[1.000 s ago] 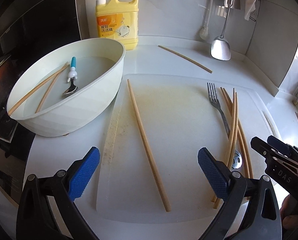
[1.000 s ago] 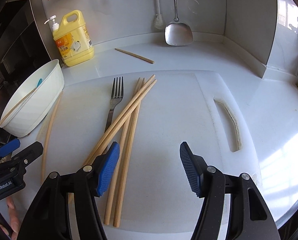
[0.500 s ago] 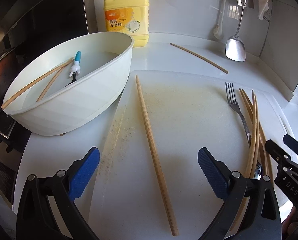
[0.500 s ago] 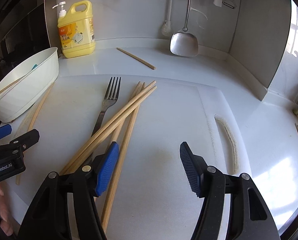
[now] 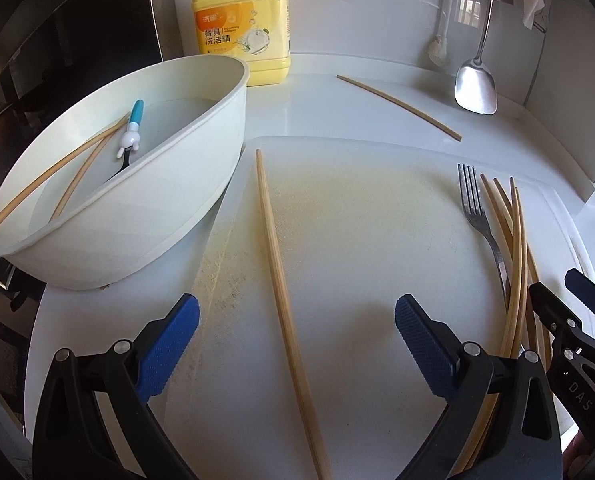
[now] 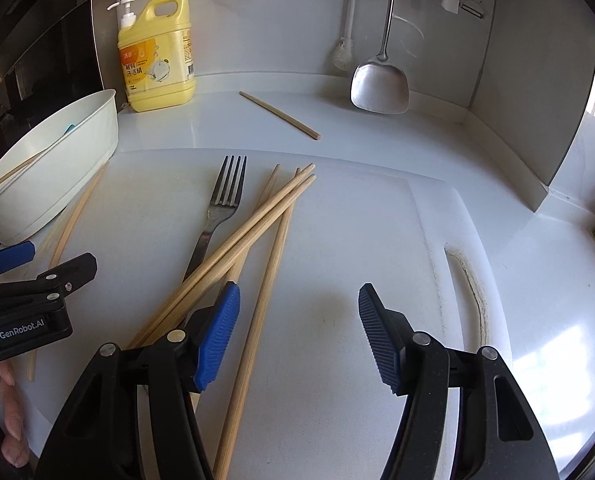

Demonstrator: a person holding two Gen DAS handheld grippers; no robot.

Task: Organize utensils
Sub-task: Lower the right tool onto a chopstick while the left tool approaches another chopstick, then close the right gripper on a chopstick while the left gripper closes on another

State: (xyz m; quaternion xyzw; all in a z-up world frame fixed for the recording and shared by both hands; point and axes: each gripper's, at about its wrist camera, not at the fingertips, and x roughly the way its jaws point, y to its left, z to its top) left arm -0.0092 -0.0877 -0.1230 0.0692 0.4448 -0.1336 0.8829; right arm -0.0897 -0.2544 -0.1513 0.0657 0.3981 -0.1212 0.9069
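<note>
Utensils lie scattered on a white cutting board (image 5: 357, 240) on a white tabletop (image 6: 417, 128). At far left, touching the board's left edge, sits a cream bowl (image 5: 169, 216) already holding two chopsticks and a small blue-handled spoon (image 5: 131, 132). On the board's right side, a loose bundle of chopsticks (image 6: 253, 232) crosses over a metal fork (image 6: 221, 208). A single chopstick (image 5: 277, 272) lies alone left of centre; another stray chopstick (image 5: 397, 106) rests far back on the tabletop, near a yellow detergent bottle (image 5: 241, 28).

Compared with a second ago, both tools have come lower and closer. The left gripper (image 5: 297, 344) now straddles the single chopstick, fingers spread open, nothing gripped. The right gripper (image 6: 299, 336) hovers open just right of the bundle, empty. A pickup looks imminent.

The middle of the board offers free room; the bowl wall crowds the left, and the grippers sit near each other.
</note>
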